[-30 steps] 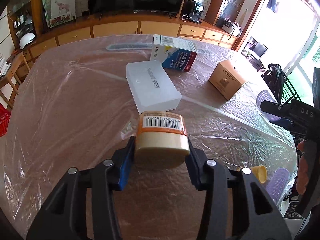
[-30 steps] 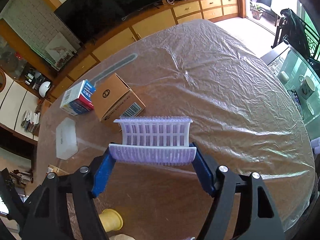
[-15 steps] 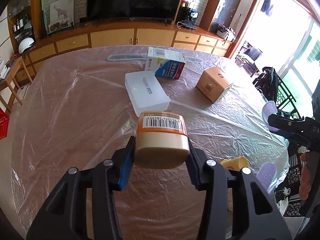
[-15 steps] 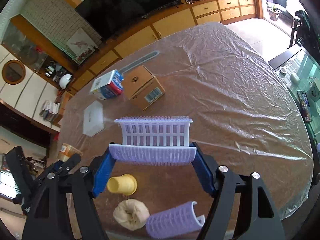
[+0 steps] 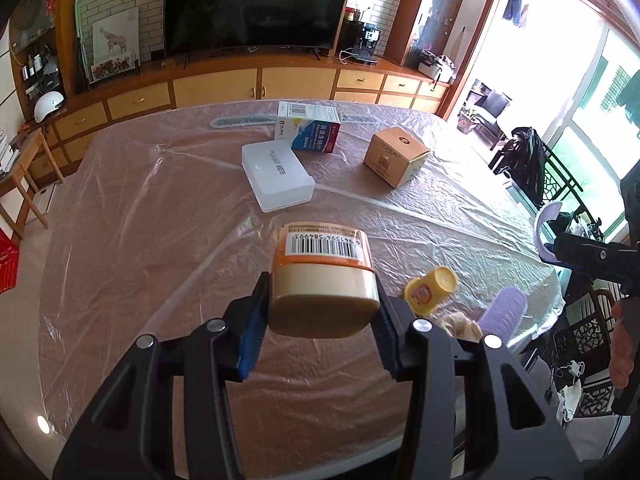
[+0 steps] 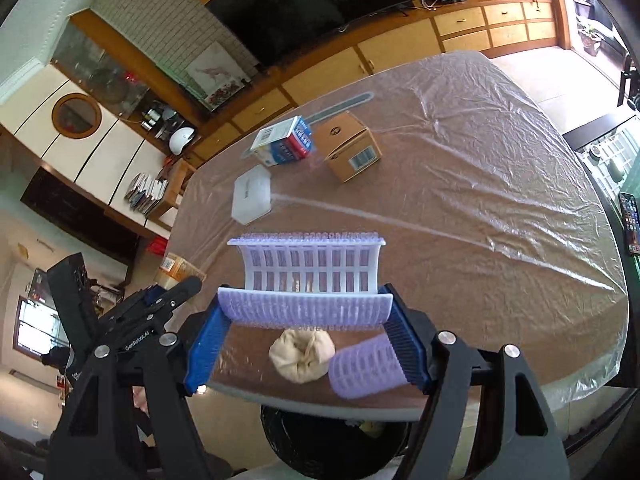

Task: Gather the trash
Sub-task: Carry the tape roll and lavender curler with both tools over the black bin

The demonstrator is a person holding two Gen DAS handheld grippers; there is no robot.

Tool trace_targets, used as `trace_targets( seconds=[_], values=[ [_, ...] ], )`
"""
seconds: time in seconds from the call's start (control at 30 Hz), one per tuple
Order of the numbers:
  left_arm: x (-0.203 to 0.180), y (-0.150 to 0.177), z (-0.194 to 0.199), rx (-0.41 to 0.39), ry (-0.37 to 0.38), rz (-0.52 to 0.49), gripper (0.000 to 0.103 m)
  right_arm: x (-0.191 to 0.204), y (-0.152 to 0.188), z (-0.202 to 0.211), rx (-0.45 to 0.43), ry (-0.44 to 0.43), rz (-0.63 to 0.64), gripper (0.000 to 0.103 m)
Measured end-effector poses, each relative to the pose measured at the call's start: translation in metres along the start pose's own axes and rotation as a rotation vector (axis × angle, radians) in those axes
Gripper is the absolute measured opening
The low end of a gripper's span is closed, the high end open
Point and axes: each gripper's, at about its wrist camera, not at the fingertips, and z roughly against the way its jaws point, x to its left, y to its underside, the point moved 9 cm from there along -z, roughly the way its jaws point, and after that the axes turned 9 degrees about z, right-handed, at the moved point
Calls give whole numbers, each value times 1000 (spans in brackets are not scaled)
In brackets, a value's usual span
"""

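My left gripper [image 5: 322, 312] is shut on a cream jar with an orange barcode label [image 5: 322, 280], held above the plastic-covered table [image 5: 140, 240]. My right gripper [image 6: 306, 318] is shut on a lilac ribbed plastic clip [image 6: 308, 280], held over the table's near edge; it also shows in the left wrist view [image 5: 544, 228]. On the table near the edge lie a lilac hair roller [image 6: 366, 368], a beige crumpled wad [image 6: 302, 356] and a small yellow cup [image 5: 430, 290]. A black trash bin [image 6: 320, 440] stands below the table edge, under my right gripper.
Further back on the table lie a white flat box [image 5: 276, 174], a blue and white carton [image 5: 310, 130] and a brown cardboard box [image 5: 396, 156]. Wooden cabinets and a TV [image 5: 252, 8] stand behind. A phone [image 6: 630, 224] lies on a side surface at right.
Both grippers have drawn back from the table with their loads. The roller, the wad and the bin have come into the right wrist view.
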Motion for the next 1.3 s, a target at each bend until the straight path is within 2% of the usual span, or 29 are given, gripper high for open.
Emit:
trace_targets(
  seconds=[0.57, 1.0, 1.3],
  values=[
    [-24, 53, 45, 22, 81, -89, 48, 29, 56, 27, 40, -37, 167, 72],
    [-50, 103, 60, 86, 130, -168, 48, 35, 101, 32, 116, -38, 233, 72],
    [-60, 143, 55, 166, 141, -216, 48, 35, 138, 22, 205, -33, 285, 72]
  ],
)
